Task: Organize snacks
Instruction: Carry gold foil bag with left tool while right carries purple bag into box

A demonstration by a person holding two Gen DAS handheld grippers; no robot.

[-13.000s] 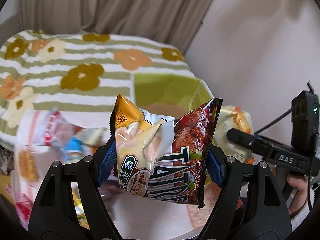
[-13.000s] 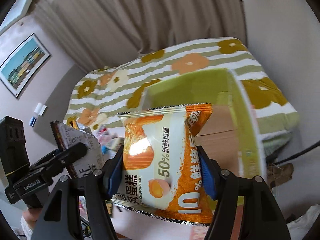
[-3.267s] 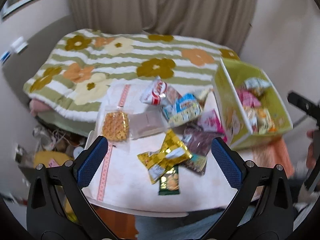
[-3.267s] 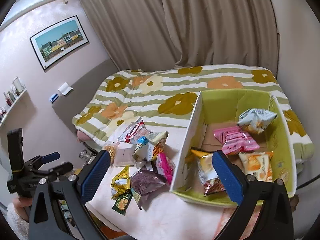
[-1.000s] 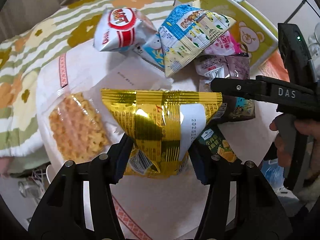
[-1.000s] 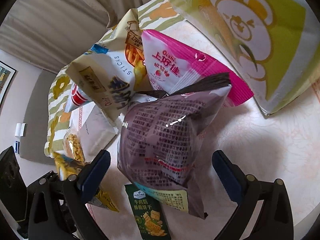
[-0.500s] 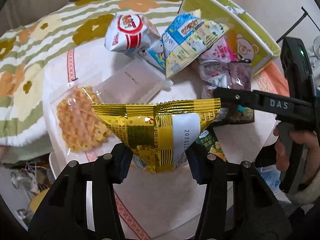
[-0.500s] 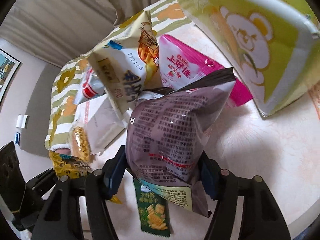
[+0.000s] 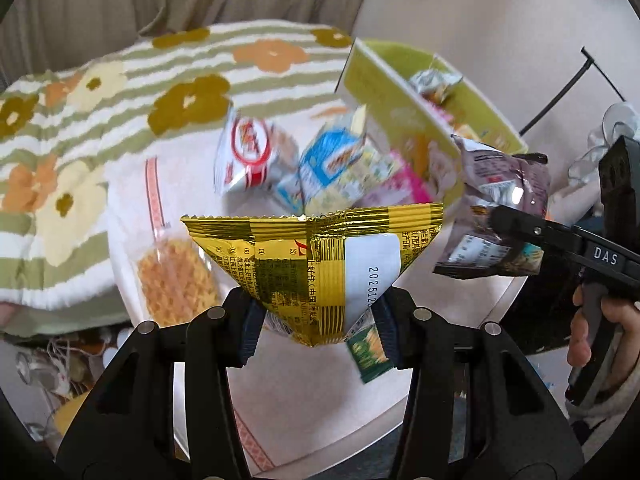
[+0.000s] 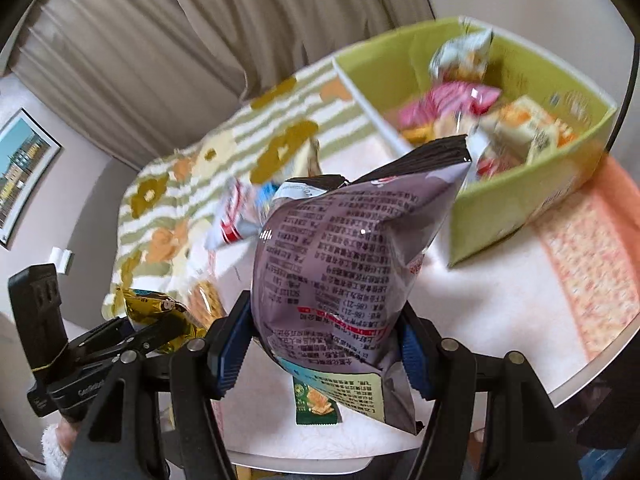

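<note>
**Two bags in the air, box waiting at the table's far right**

Above the near edge of the table (image 10: 500,300), both claws are holding loads. The left gripper (image 9: 316,320) is pinching a gold bag (image 9: 316,256) by its lower corner, its sealed edge lying level. The right gripper (image 10: 326,344) is squeezing a purple bag (image 10: 340,264), long axis upright. The green box (image 10: 532,184) is sitting at the table's far right corner, ahead and to the right of both; the right claw is probably nearer. Loose packets (image 9: 256,156) are lying mid-table, just beside the box's near wall.
</note>
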